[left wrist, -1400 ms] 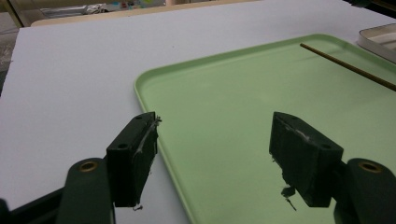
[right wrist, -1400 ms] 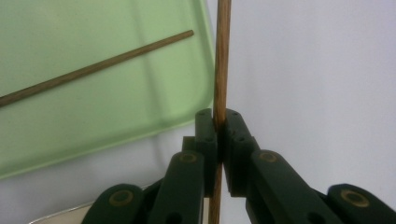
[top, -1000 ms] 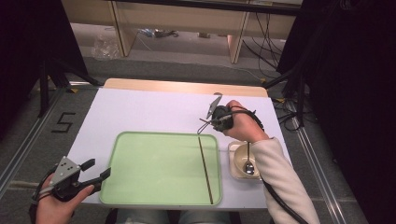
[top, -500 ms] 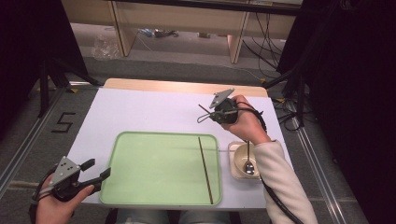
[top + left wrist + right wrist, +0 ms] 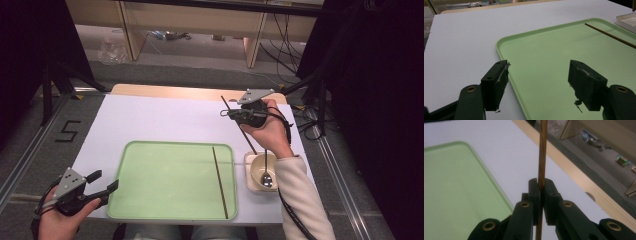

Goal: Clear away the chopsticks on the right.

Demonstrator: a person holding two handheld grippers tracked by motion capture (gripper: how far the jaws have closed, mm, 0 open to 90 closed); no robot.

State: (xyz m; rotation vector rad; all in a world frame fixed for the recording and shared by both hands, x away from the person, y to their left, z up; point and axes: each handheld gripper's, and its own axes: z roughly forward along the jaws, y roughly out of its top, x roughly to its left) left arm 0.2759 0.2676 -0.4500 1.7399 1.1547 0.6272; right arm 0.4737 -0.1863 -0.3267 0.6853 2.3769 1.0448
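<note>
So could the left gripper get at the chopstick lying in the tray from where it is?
Probably yes: the left gripper is open at the tray edge, nothing between it and the chopstick.

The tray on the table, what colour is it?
Pale green. The tray shows best in the high view.

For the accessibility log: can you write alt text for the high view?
The right gripper, shut on a thin brown stick, is raised above a white table. A second stick lies in a green tray beside a bowl holding a spoon; the left gripper waits open.
</note>
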